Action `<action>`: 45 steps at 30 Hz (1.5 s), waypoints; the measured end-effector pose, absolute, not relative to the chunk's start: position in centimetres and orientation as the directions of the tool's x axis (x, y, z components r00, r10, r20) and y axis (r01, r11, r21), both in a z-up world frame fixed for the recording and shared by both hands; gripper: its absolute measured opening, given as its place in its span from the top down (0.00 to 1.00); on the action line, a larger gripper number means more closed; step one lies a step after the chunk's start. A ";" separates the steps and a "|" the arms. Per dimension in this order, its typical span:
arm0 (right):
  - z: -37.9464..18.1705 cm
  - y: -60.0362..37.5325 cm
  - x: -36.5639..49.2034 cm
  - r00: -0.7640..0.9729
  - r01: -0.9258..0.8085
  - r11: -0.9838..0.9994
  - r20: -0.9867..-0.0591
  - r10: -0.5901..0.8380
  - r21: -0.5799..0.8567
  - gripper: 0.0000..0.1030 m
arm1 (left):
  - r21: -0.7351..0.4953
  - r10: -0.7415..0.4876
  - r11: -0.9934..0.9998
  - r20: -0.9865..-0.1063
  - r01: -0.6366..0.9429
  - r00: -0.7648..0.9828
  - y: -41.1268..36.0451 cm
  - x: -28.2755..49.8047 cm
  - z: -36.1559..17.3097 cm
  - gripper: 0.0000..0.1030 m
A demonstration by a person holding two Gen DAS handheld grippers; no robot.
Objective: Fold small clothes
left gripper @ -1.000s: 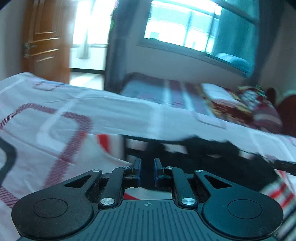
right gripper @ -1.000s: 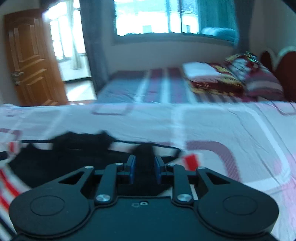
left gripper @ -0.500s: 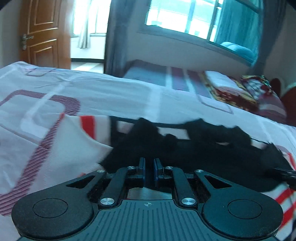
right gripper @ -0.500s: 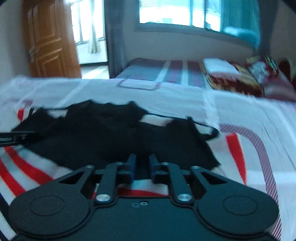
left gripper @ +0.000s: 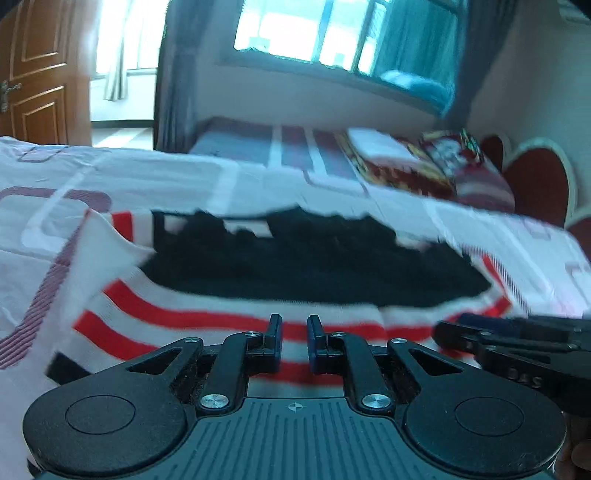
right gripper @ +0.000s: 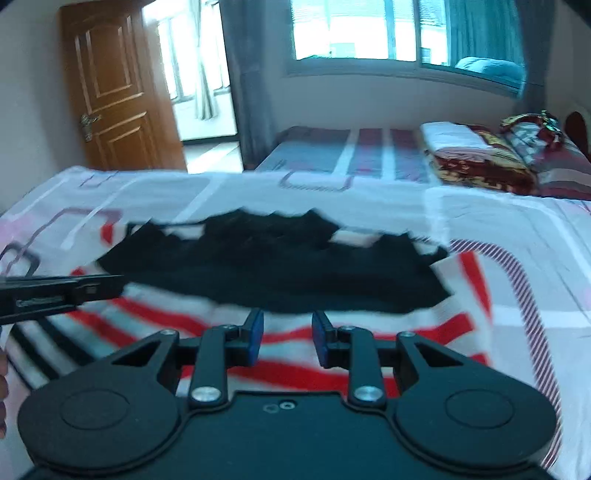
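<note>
A black garment (left gripper: 314,266) lies spread flat across a red-and-white striped cloth (left gripper: 177,317) on a bed (left gripper: 110,173) covered in a white sheet with purple rectangle prints. The left gripper (left gripper: 294,338) hovers low just short of the garment's near edge, its jaws parted by a narrow gap with only striped cloth showing between them, holding nothing. The right gripper (right gripper: 287,338) hangs over the same near edge, its blue-padded jaws spread wider and likewise holding nothing.

The left wrist view catches the right gripper entering from its right side, just beside the garment's right end, and a red heart-shaped headboard (left gripper: 535,184) at the far right. The right wrist view shows the left gripper's fingers (right gripper: 88,286) reaching in from the left, at the garment's left end, along with a fuller look at the brown wooden door (right gripper: 114,99) and the garment's jagged far edge. Both views take in a second bed (right gripper: 369,151) with a striped cover beneath a bright window (right gripper: 354,29), folded blankets (right gripper: 476,155) piled at its right end. Motion blur softens the cloth in both views.
</note>
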State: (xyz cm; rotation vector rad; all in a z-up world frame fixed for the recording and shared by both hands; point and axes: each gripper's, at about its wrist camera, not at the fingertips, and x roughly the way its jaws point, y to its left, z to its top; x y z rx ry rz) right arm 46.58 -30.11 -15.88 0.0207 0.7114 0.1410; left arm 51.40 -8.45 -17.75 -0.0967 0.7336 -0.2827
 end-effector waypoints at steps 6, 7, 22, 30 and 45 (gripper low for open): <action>-17.5 -29.7 45.6 0.730 -0.094 0.996 -0.679 0.075 0.009 0.75 | -0.145 -0.271 0.962 -0.632 0.232 0.726 -6.8 50.2 -19.3 0.87; -17.7 -30.2 45.0 0.733 -0.082 0.997 -0.678 0.058 -0.004 0.76 | -0.142 -0.269 0.962 -0.630 0.233 0.728 -6.5 49.9 -19.2 0.87; -15.8 -30.5 41.2 0.752 0.050 0.998 -0.659 -0.012 0.039 0.59 | -0.219 -0.312 0.950 -0.636 0.223 0.706 -4.7 46.8 -16.7 0.86; -15.5 -25.1 41.5 0.749 -0.038 0.997 -0.658 0.077 0.073 0.57 | -0.159 -0.262 0.965 -0.631 0.209 0.730 -4.9 45.3 -17.8 0.28; -18.5 -28.9 39.0 0.712 0.046 0.999 -0.700 -0.044 -0.016 0.49 | -0.152 -0.223 0.975 -0.663 0.163 0.715 0.5 43.3 -20.3 0.28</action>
